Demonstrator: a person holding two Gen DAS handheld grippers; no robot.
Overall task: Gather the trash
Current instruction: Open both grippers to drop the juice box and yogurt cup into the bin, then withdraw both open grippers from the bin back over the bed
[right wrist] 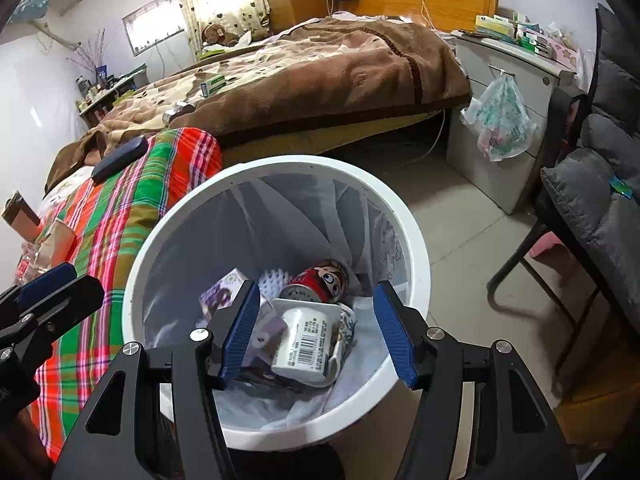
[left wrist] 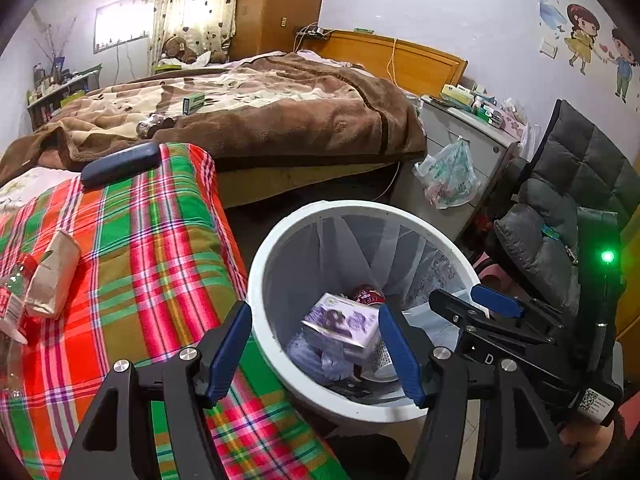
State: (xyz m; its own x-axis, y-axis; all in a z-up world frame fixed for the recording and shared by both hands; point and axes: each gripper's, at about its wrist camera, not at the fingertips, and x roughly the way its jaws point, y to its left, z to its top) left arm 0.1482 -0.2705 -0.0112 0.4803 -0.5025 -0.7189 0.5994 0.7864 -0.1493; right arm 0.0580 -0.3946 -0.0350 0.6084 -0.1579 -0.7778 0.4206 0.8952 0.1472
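**Both grippers open above the white bin**

The left gripper (left wrist: 316, 350) hung over the near rim of the white bin (left wrist: 280, 236), its blue pads spread apart with nothing pressed between them. The purple box (left wrist: 344, 320) showed in the gap between the pads, but it lay down inside the bin, clear of both. The right gripper (right wrist: 316, 336) was poised above the same bin (right wrist: 138, 264), jaws wide and empty. Below it sat a white cup (right wrist: 304, 344) with a barcode on its side, tipped over, and a red can (right wrist: 320, 282) with a cartoon face just behind the cup. The purple box (right wrist: 222, 292) rested to the left of the can, partly hidden by the left pad. A thin bag lined the bin.

Beside the bin lay a plaid blanket (left wrist: 160, 240) in red and green. On it, well apart from the bin, were a brown paper pack (left wrist: 52, 276) and a clear plastic bottle (left wrist: 12, 300) touching it at the left edge. A dark flat case (left wrist: 120, 164) lay at the blanket's far end
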